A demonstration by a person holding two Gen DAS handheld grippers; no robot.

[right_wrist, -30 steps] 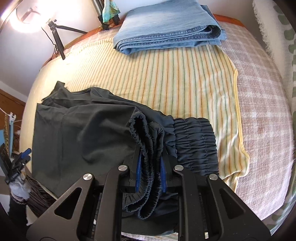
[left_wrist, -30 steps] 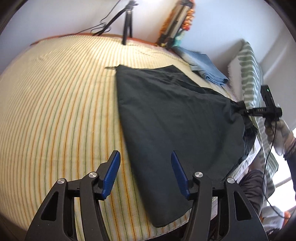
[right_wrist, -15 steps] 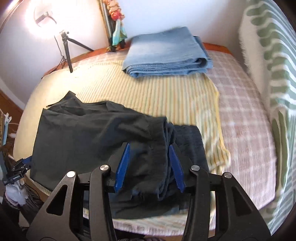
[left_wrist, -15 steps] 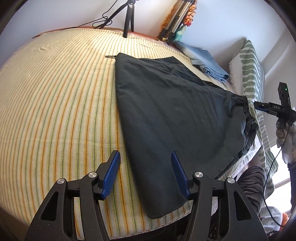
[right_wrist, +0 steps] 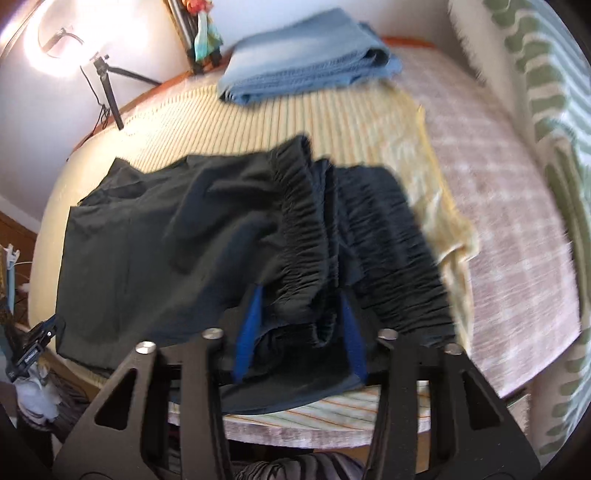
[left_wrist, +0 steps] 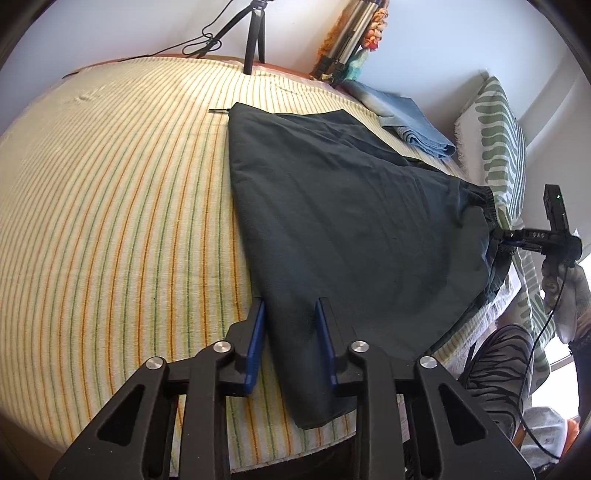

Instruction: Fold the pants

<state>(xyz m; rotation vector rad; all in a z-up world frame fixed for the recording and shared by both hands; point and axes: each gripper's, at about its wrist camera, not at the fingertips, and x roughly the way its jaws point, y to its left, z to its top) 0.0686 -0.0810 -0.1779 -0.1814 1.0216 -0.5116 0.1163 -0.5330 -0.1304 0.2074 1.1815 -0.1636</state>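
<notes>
Dark pants [left_wrist: 332, 206] lie flat on the striped bedspread [left_wrist: 110, 206], legs folded one on the other. My left gripper [left_wrist: 290, 310] is open, its blue pads either side of the leg hem edge near the bed's front edge. My right gripper [right_wrist: 301, 301] is open around the bunched elastic waistband [right_wrist: 306, 229]; the view is blurred. The right gripper also shows in the left wrist view [left_wrist: 506, 240] at the waistband end.
Folded blue jeans [right_wrist: 306, 66] lie at the far side of the bed, also in the left wrist view [left_wrist: 402, 118]. A green-patterned pillow [left_wrist: 498, 136] is at the right. A tripod [left_wrist: 255, 33] and ring light [right_wrist: 55, 40] stand behind the bed.
My right gripper let go of the waistband, opened, then moved back in around it. My left gripper moved right and forward onto the hem, its jaws narrower than before.
</notes>
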